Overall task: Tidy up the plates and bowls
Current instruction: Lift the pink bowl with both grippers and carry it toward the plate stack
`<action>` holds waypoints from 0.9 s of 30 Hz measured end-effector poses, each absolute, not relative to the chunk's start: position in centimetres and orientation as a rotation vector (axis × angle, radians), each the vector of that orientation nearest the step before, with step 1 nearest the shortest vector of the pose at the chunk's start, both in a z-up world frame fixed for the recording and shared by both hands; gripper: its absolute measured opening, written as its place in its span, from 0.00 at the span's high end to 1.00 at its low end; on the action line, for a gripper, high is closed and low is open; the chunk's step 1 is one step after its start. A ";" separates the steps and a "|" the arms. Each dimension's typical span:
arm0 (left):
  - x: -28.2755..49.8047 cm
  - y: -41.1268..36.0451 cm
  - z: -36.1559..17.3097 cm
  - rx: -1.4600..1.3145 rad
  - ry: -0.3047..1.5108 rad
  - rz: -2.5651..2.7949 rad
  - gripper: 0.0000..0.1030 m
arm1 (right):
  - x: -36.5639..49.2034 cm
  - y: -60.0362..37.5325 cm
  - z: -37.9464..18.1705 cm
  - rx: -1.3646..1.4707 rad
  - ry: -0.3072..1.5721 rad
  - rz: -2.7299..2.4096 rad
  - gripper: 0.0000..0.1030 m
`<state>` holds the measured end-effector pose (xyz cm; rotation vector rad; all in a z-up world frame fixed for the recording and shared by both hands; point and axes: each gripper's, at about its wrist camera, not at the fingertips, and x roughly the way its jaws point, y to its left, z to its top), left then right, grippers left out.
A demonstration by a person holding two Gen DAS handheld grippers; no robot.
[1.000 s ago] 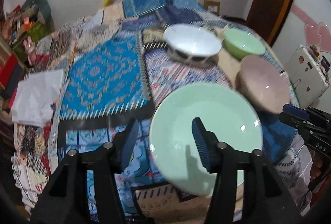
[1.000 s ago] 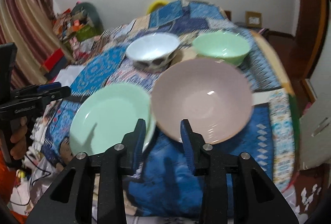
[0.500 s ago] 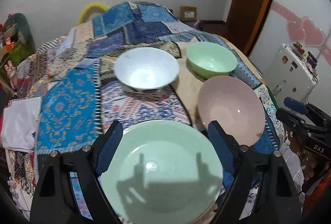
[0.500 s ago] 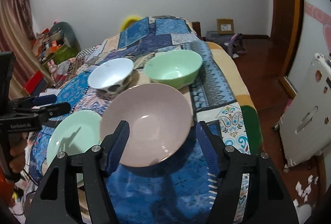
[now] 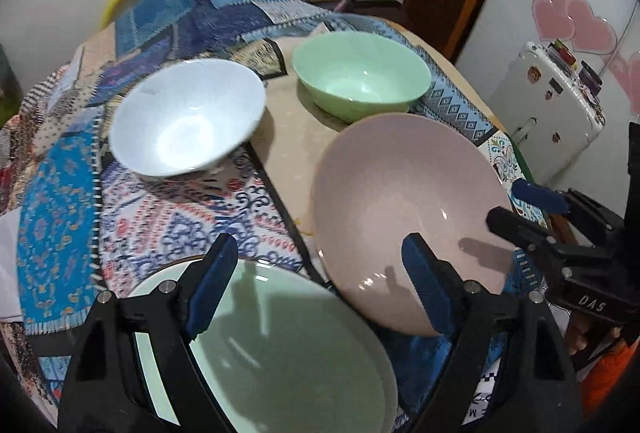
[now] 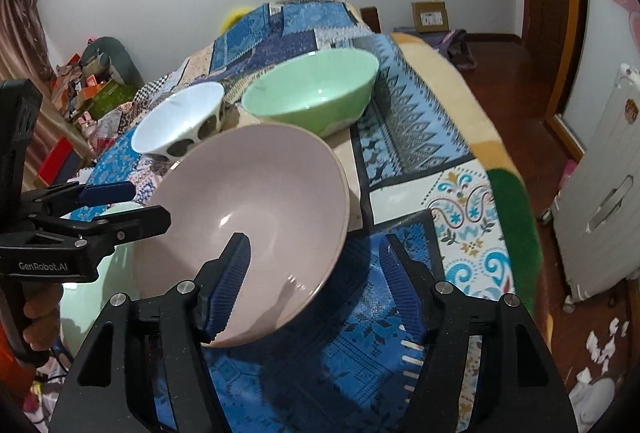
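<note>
Left wrist view: left gripper [image 5: 316,277] jaws spread wide, empty above the pale green glazed plate [image 5: 280,353]; right gripper [image 6: 314,279] open, straddling the wide pink ceramic bowl's [image 6: 256,209] rim, both angled down

Bed under patchwork cloths [image 5: 60,217]; on them: white bowl [image 5: 184,117], green bowl [image 5: 360,77], pink bowl [image 5: 400,201], green plate [image 5: 288,353]

left wrist: looking down close over table | right wrist: looking down from 3 o'clock | both sharing pink bowl [image 5: 404,217] [image 6: 248,225] at 12 o'clock

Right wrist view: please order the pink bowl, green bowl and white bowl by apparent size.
1. Pale pink bowl, largest, though nearest the camera.
2. Mint green bowl.
3. White bowl with dark spots, smallest.
</note>
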<state>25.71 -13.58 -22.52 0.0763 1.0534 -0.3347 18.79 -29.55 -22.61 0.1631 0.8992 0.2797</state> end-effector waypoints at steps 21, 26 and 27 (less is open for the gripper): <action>27.1 -15.5 -25.7 0.045 1.115 -0.368 0.70 | 19.1 -29.5 -23.7 0.198 0.915 0.310 0.75; 26.5 -15.5 -24.9 0.047 1.097 -0.363 0.71 | 18.8 -29.3 -22.7 0.190 0.900 0.305 0.75; 26.2 -15.4 -24.7 0.047 1.091 -0.363 0.71 | 18.7 -29.2 -22.4 0.190 0.894 0.305 0.75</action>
